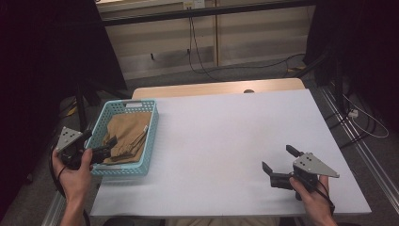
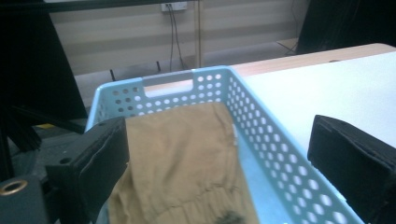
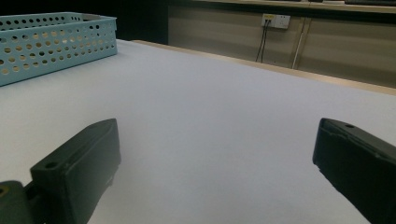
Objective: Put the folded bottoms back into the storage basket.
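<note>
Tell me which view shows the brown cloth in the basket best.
The left gripper view: the brown cloth lies close and large inside the blue basket. The high view shows it smaller, whole, folded. The right gripper view catches the basket's outer wall, which hides its contents.

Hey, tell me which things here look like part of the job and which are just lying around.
Likely part of the job:
- light blue basket
- tan garment lying in it
- left claw, open at the basket's near end
- right claw, open over the white table

Just lying about:
- cables on the floor
- wall socket
</note>
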{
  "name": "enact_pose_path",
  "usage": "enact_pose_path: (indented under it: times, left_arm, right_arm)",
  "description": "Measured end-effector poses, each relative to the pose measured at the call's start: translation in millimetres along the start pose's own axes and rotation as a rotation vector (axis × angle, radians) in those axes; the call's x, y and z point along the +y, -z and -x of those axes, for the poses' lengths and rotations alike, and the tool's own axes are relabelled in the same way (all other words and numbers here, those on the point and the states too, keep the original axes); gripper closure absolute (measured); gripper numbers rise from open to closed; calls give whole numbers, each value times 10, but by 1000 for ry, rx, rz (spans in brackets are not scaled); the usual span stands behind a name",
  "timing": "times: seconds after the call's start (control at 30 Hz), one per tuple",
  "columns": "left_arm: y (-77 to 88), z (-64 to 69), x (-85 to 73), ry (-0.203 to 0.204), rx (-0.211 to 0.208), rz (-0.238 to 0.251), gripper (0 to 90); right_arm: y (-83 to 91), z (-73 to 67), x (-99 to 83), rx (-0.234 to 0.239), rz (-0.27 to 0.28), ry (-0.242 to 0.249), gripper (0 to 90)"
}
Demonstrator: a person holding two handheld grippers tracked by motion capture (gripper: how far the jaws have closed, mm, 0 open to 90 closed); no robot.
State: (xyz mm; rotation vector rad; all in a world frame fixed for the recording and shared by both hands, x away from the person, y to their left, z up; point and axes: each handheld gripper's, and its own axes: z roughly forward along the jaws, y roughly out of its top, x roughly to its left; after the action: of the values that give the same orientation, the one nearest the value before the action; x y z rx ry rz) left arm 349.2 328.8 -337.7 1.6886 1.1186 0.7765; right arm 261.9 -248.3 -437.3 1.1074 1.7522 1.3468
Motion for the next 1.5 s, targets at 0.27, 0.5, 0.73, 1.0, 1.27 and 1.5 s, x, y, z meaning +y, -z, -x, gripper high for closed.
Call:
enact_pose_path:
  times: [0.27, 0.5, 0.73, 1.0, 1.27, 1.5]
  left_arm:
    - [6, 232, 93, -50, -80, 13, 41]
    - [-119, 360, 115, -54, -127, 12, 36]
    - [-259, 574, 162, -70, -179, 29, 32]
    - [-360, 802, 215, -100, -240, 28, 32]
    - [-416, 1018, 210, -126, -296, 29, 28]
    - [-464, 1136, 202, -125, -335, 62, 30]
  right_arm:
    - [3, -8, 3, 2, 1, 1, 7]
    - [-5, -6, 1, 10, 0, 3, 7]
    - [-8, -10, 2, 11, 1, 4, 7]
    - [-5, -8, 1, 12, 3, 4, 7]
    - [0, -6, 3, 9, 3, 3, 7]
    - [-3, -1, 2, 9, 2, 3, 7]
